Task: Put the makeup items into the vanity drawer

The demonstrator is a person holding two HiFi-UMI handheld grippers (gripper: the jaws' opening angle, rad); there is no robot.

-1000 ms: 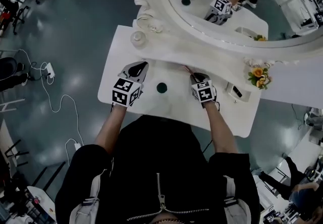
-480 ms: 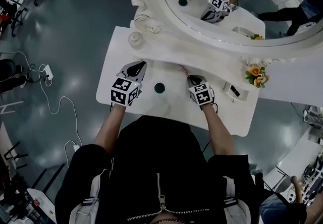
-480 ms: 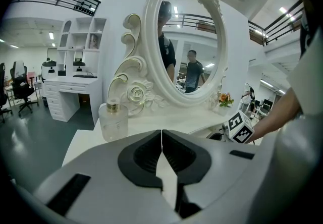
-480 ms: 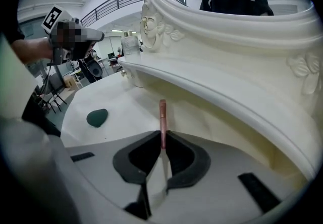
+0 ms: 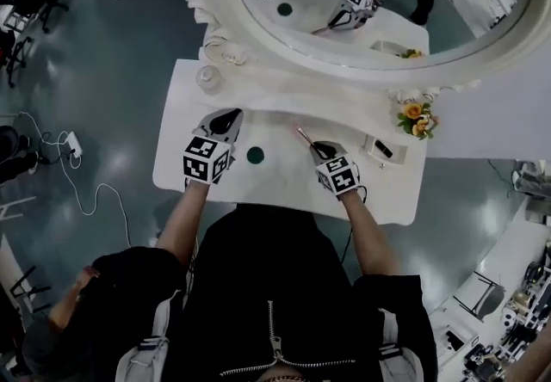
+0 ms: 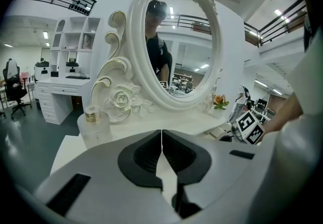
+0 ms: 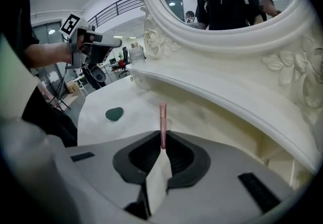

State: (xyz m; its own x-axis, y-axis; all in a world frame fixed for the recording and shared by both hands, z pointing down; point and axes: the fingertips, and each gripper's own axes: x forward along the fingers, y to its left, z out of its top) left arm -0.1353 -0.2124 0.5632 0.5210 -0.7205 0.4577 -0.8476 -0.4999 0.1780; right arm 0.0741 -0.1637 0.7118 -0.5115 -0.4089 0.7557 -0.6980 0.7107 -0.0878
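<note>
Over the right half of the white vanity top (image 5: 284,187), right gripper (image 5: 313,145) pinching a slim pink makeup stick (image 5: 303,135) by 1 end. Jaws just been closing, now drawn almost together on that stick, with its near end caught between the pads. Rest of the stick poking straight out past the tips, toward the base of the big oval mirror (image 5: 344,62).

Over the left half, left gripper (image 5: 231,118) with jaws pressed together, nothing between them, pointing toward the mirror too.

Between the 2 grippers, lying flat on the top and apart from both: dark green round item (image 5: 254,155).

Near the back left corner, beyond the left gripper: frosted glass bottle (image 5: 208,77) with a gold cap, standing upright beside the mirror's carved scrollwork.

Off to the right of the right gripper: small white tray (image 5: 370,148) with a dark slim thing in it. Just beyond that, orange flowers (image 5: 416,116) against the mirror frame.
</note>
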